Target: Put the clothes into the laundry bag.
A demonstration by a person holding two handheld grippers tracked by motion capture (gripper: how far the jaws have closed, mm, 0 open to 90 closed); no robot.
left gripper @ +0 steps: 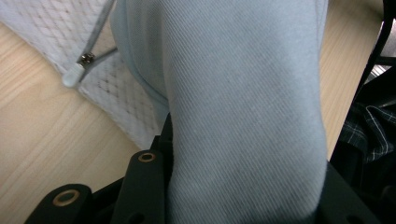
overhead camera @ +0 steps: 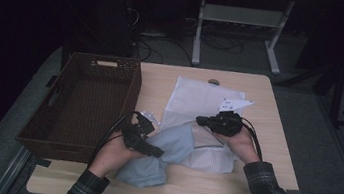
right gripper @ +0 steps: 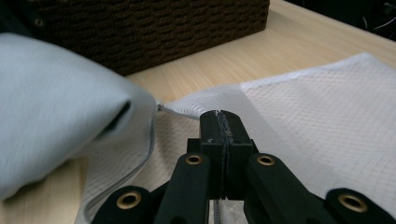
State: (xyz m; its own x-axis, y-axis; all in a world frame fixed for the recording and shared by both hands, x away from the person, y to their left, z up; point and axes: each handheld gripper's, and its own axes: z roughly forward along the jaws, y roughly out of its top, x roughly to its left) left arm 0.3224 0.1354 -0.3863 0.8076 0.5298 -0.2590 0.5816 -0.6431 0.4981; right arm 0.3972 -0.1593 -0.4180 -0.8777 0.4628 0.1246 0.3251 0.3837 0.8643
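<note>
On our desk (overhead camera: 275,141), left tongs (overhead camera: 153,151) clamp the blue garment (left gripper: 243,116), right tongs (right gripper: 223,122) pinch the mesh bag's (right gripper: 327,121) rim (we should hold it wide).

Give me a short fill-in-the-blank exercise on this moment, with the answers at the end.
1. The left gripper is shut on a light blue ____.
2. The right gripper pinches the edge of the white ____ bag.
3. The brown wicker basket stands at the table's ____ side in the high view.
4. The bag's zipper pull lies on the ____.

Missing words: cloth; mesh; left; table
</note>
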